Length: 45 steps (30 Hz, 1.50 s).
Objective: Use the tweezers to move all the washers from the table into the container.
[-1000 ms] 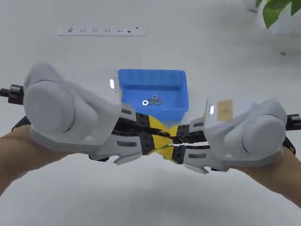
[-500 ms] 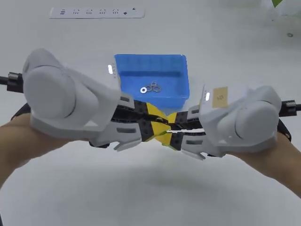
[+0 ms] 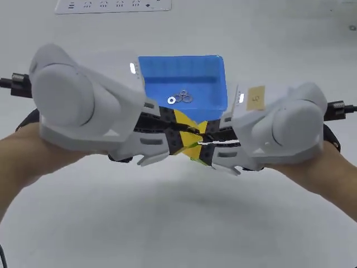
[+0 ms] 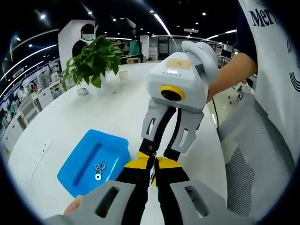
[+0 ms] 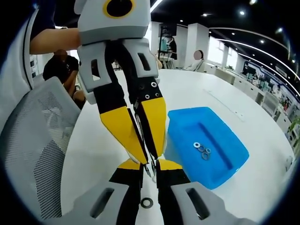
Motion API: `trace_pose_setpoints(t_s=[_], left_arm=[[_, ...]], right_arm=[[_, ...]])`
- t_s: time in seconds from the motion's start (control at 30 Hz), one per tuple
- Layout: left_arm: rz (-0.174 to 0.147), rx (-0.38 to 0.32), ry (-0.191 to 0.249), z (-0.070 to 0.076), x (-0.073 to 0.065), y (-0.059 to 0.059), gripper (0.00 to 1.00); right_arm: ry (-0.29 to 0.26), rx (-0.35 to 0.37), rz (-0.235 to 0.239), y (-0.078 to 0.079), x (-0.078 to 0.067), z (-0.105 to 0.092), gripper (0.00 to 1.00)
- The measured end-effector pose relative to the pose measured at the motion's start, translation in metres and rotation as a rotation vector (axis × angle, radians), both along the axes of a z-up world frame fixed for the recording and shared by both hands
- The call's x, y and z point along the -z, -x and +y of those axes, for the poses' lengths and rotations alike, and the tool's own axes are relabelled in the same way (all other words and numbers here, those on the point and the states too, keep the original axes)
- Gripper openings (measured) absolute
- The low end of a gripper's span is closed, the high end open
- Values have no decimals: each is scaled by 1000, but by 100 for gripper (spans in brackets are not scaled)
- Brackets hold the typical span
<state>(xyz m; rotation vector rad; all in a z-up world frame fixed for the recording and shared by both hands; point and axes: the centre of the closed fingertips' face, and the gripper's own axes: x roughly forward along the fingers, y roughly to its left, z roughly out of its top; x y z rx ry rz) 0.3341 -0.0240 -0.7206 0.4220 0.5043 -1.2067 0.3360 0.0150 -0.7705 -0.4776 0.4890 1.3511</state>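
My two grippers meet tip to tip above the white table, just in front of the blue container (image 3: 184,78). The left gripper (image 3: 189,138) and the right gripper (image 3: 202,145) both have their yellow-tipped jaws pressed together on thin silver tweezers (image 3: 220,143), which lie along the right gripper's jaws. Several washers (image 3: 181,98) rest inside the container, and in the left gripper view the washers (image 4: 99,168) lie in the container (image 4: 89,150). One loose washer (image 5: 146,202) lies on the table below the right gripper (image 5: 150,168), beside the container (image 5: 225,154).
A white power strip (image 3: 111,5) lies at the far edge of the table. A potted plant (image 4: 93,58) stands further along the table. A mesh office chair (image 5: 37,145) is behind the person, whose forearms reach in from both sides.
The head view has tilted down, so the container and power strip sit higher in the picture. The grippers have stayed tip to tip on the tweezers.
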Motion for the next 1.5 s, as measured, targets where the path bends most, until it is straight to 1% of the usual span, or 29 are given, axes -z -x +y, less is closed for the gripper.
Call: trace_pose_setpoints(t_s=[0.1,0.27,0.3,0.53,0.6,0.73,0.8,0.87,0.93,1.0,1.13,1.23,1.33,1.4,1.5], left_arm=[[9,-8,11,-1,1,-2,8],[21,-8,15,-2,5,-3,8],[29,-7,18,-2,6,-2,8],[25,-5,18,-2,7,-5,8],[32,-7,23,-3,7,-5,8],[32,-8,23,-2,7,-6,8],[39,-9,25,-2,8,-6,8],[43,-9,27,-2,8,-6,8],[45,-4,26,-3,8,-5,8],[42,2,22,-4,8,-4,8],[46,13,20,-5,8,-3,8],[48,19,20,-5,8,-3,8],[48,16,22,-4,8,-4,8],[52,14,23,-3,8,-5,8],[51,15,21,-3,8,-6,8]], right_arm=[[1,2,5,-2,1,0,12],[8,2,17,-1,5,-2,12],[10,2,16,-2,6,-3,12],[9,9,18,-3,7,-3,12],[8,9,18,-4,6,-4,12],[2,17,28,-5,7,-4,12],[4,14,27,-4,7,-4,12],[9,7,19,-4,7,-4,12],[22,-17,-7,-3,8,-4,12],[32,-28,-18,-2,9,-4,12],[31,-53,-17,-2,11,-5,11],[36,-79,-26,-2,11,-5,11],[23,-84,-17,-3,12,-5,11],[7,-77,5,-4,11,-5,11],[-5,-69,12,-4,11,-4,11]])
